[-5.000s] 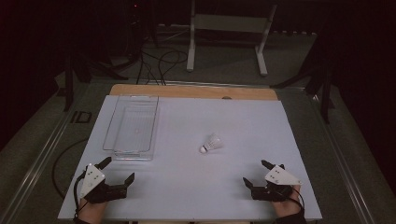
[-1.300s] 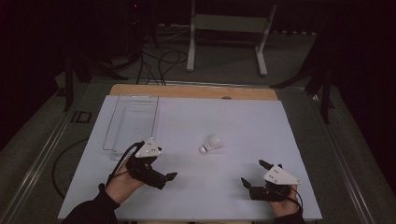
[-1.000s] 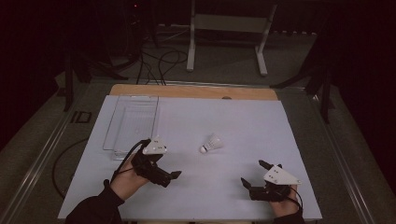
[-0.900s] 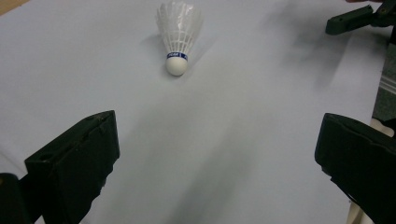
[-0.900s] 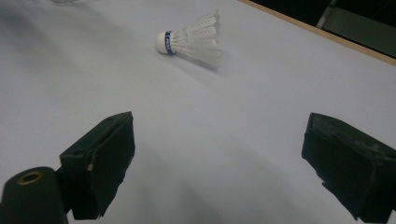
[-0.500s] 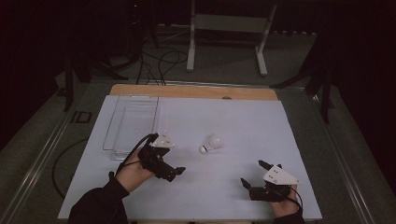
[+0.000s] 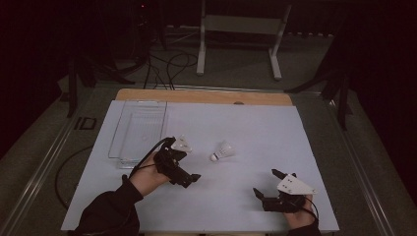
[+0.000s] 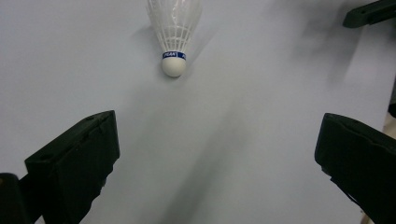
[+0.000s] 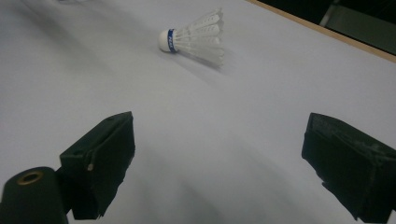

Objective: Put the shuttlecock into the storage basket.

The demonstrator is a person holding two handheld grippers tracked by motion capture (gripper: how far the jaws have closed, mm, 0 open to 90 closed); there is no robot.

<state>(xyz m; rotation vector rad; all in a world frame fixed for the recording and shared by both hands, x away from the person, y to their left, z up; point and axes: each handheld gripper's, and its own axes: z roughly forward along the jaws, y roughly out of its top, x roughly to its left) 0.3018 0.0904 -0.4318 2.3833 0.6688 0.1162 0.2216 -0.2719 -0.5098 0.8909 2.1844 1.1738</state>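
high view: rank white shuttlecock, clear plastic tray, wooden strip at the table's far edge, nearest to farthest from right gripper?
From the right gripper, near the table's front right corner:
1. White feathered shuttlecock, mid-table, up and to its left.
2. Clear plastic rectangular tray, on the table's left side.
3. Wooden strip at the table's far edge, beyond both; the gap over the tray looks modest.

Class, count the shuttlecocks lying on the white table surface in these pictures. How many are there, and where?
1. The shuttlecock lies on its side near the middle of the table, right of the clear tray, ahead of the open left gripper.
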